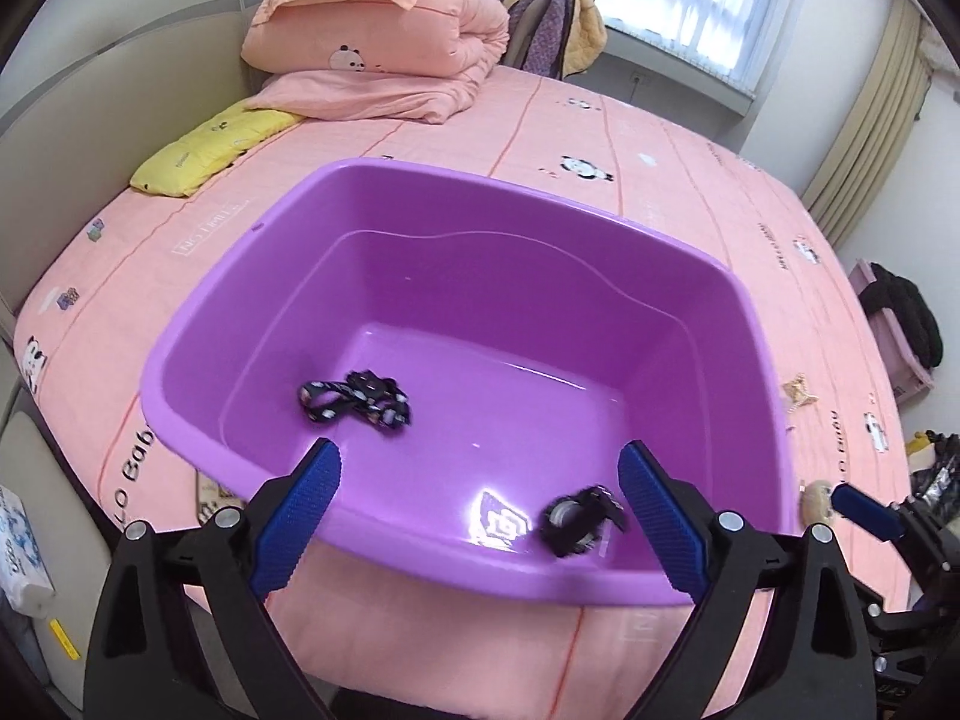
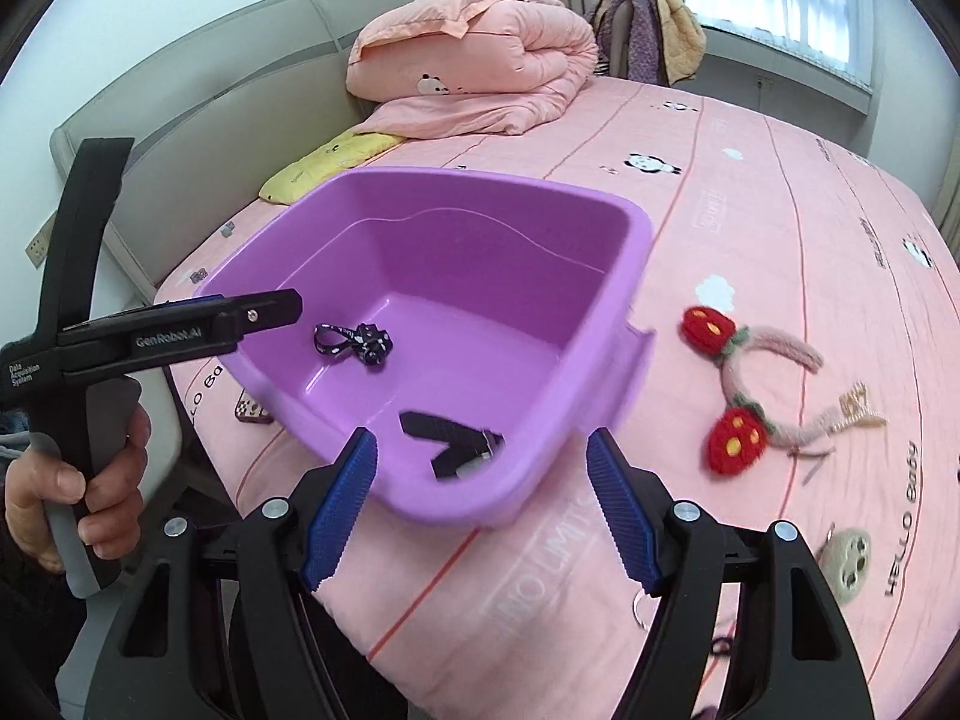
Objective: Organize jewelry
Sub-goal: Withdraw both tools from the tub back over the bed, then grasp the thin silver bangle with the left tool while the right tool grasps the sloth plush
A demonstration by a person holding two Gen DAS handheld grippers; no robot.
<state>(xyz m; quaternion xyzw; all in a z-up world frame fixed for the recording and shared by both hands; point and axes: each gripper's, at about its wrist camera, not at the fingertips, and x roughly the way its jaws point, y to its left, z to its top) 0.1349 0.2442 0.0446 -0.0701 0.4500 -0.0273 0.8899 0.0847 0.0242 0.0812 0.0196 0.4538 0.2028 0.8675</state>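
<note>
A purple plastic tub (image 1: 540, 228) (image 2: 630, 222) stands on the pink bed. Inside lie a black patterned bow strap (image 1: 354, 399) (image 2: 354, 342) and a second black piece (image 1: 579, 519) (image 2: 450, 438) near the front wall. My left gripper (image 1: 480, 510) is open and empty over the tub's near rim; it also shows in the right wrist view (image 2: 264, 315). My right gripper (image 2: 483, 504) is open and empty at the tub's near corner. A red mushroom headband (image 2: 738, 384), a gold hair clip (image 2: 858, 405) (image 1: 798, 390) and a beige plush charm (image 2: 849, 555) (image 1: 816, 501) lie on the sheet to the right.
A folded pink quilt (image 1: 384, 48) and a yellow pillow (image 1: 210, 147) lie at the bed's head. A phone (image 2: 252, 408) lies left of the tub. A tissue pack (image 1: 21, 546) sits beside the bed at the left. A chair with clothes (image 1: 552, 18) stands by the window.
</note>
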